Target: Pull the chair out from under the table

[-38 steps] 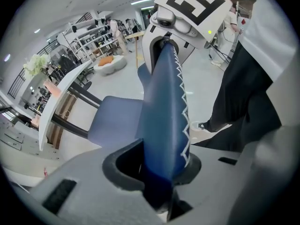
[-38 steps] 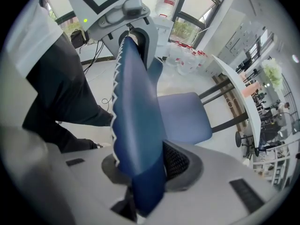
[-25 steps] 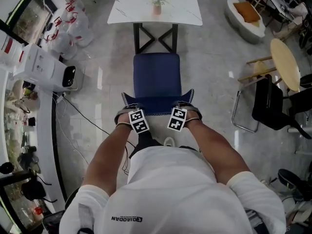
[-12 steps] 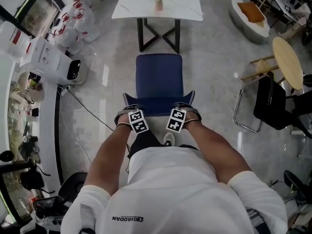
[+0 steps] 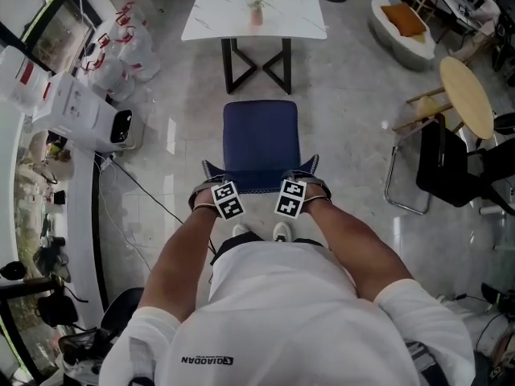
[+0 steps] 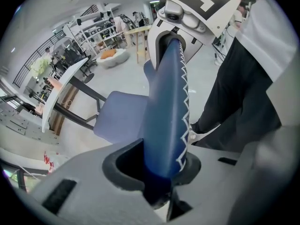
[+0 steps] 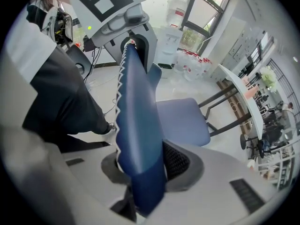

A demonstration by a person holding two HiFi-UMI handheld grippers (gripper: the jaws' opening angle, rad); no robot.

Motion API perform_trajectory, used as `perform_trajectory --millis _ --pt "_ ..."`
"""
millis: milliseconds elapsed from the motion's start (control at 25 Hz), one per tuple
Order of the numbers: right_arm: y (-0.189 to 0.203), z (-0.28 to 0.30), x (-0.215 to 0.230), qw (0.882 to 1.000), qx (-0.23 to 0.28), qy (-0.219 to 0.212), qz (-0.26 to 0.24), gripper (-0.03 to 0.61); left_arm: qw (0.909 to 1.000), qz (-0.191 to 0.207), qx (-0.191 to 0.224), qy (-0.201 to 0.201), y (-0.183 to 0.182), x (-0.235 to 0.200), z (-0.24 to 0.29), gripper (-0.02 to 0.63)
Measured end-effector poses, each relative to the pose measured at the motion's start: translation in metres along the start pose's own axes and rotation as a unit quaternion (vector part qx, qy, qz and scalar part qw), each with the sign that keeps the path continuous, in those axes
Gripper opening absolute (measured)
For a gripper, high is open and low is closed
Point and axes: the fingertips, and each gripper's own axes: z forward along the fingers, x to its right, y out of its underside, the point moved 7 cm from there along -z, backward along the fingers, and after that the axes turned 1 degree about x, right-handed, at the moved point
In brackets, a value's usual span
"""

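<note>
As the left gripper [image 5: 208, 190] and right gripper [image 5: 312, 185] jaws pinch its back, the chair [image 5: 259, 135] stands clear of the counter [image 5: 211, 18].
Pull both evenly, straight away from that counter.

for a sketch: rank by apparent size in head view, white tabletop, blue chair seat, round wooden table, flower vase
1. white tabletop
2. blue chair seat, nearer the camera
3. round wooden table
4. flower vase

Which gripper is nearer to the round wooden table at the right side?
Right. The right gripper clamps the blue chair at the backrest end toward the round wooden table; the left gripper clamps the opposite end, farther away.
</note>
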Motion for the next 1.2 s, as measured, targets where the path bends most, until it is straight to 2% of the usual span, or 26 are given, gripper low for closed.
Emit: perform_trajectory --millis 480,800,960,1200 --pt "-0.003 -0.006 -0.013 1.0 -0.012 -0.008 0.001 0.127 0.9995 -0.007 -0.002 0.031 0.003 0.016 -0.007 0.1" --pt "-0.015 -0.014 -0.001 1.0 -0.007 -0.021 0.003 0.126 0.9989 -0.005 0.003 0.047 0.004 -0.002 -0.018 0.098" --pt "-0.016 -0.015 0.001 0.999 -0.006 -0.037 -0.001 0.127 0.9979 -0.004 0.007 0.064 0.004 -0.003 -0.02 0.106" --pt "-0.014 -0.016 0.0 0.999 0.003 -0.04 0.003 0.129 0.9968 -0.006 0.015 0.078 0.004 -0.002 -0.02 0.115"
